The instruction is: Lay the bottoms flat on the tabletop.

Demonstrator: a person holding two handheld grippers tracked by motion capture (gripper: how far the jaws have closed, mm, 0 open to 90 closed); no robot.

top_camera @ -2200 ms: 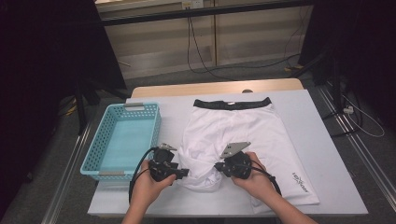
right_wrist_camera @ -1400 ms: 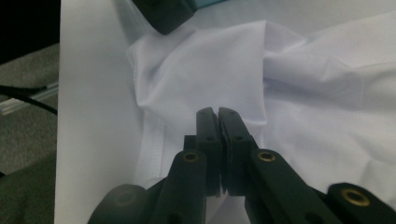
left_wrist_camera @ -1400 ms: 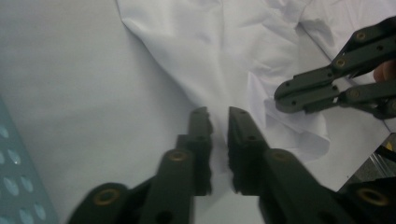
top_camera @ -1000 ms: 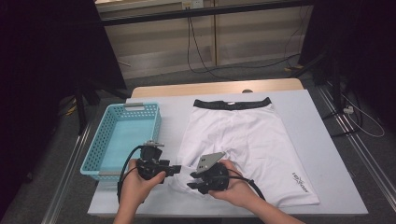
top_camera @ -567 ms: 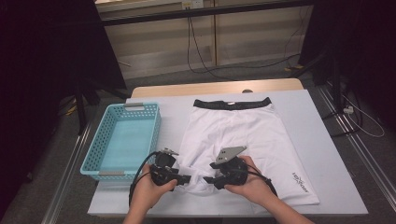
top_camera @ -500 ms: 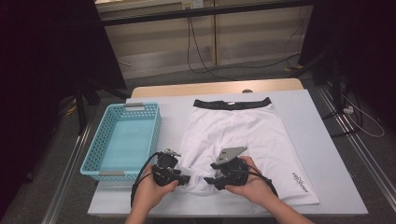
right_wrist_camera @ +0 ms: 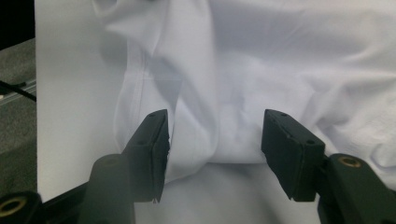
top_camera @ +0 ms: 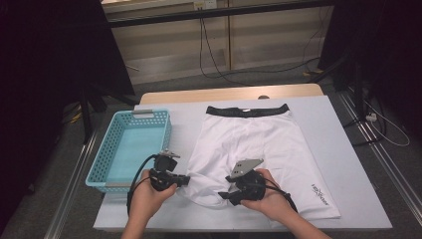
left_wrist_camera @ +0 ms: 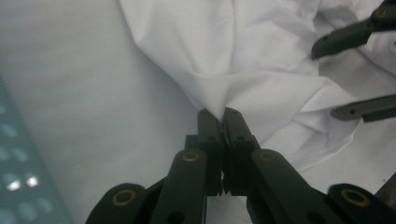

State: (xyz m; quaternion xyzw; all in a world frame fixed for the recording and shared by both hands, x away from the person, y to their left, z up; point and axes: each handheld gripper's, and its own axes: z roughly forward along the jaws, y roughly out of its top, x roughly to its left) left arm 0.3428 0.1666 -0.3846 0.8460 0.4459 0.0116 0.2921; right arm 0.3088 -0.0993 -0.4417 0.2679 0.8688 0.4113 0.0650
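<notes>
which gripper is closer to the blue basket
Left. The left gripper sits just off the blue basket's near right corner, shut on the white shorts' edge. The right gripper is farther right, over the shorts, jaws apart.

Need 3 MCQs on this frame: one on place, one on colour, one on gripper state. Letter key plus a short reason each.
1. Where does the basket stand relative to the white shorts?
A. to their left in the high view
B. to their right
C. on top of them

2. What colour is the shorts' waistband?
A. red
B. black
C. white

3. How does the left gripper stand?
A. wide open above the cloth
B. shut on a fold of the shorts
C. shut on the basket rim

Key: 1 A, the basket sits at the table's left side beside the shorts. 2 B, a black band runs along their far edge. 3 B, the left gripper view shows its fingers pinched together with white cloth between the tips.
</notes>
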